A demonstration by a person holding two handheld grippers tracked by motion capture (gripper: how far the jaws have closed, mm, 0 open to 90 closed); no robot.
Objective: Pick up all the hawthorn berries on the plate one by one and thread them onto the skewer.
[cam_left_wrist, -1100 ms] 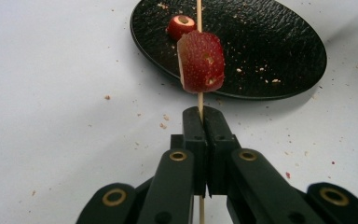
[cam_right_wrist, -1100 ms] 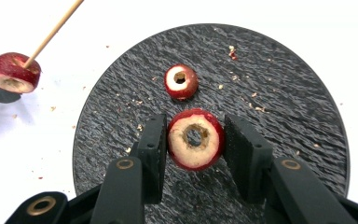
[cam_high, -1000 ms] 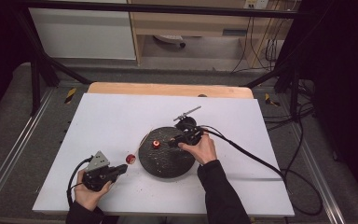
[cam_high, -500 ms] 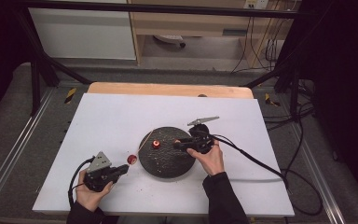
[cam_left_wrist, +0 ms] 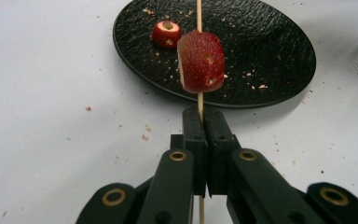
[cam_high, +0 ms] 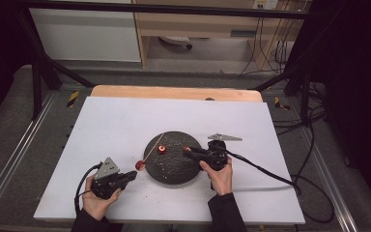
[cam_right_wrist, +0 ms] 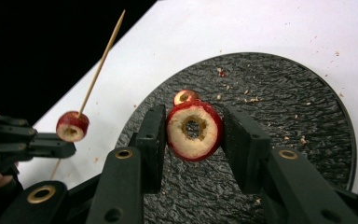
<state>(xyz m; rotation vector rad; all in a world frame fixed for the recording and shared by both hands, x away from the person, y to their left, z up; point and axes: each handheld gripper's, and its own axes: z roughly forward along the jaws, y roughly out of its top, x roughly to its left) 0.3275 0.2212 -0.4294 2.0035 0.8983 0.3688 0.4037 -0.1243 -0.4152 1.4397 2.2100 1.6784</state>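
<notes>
Right tool clamped on a cored red fruit slice, now carried leftward over the round black textured plate – nearer the thin wooden skewer (one red piece already threaded) pinched in the shut left tool beside the plate on the white worktop; threading looks next.

**A:** You're in some kind of lab or recording studio setup, right? Doesn't look like anyone's kitchen.

**B:** Yep, lab bench for sure. Your table is a wooden top covered with a white sheet, boxed in by a black metal frame with dark curtains at the sides. You've got cables trailing over a grey carpeted floor, yellow-black tape marks on it, and plain office cabinets behind you. Food's just on a black plate.
</notes>
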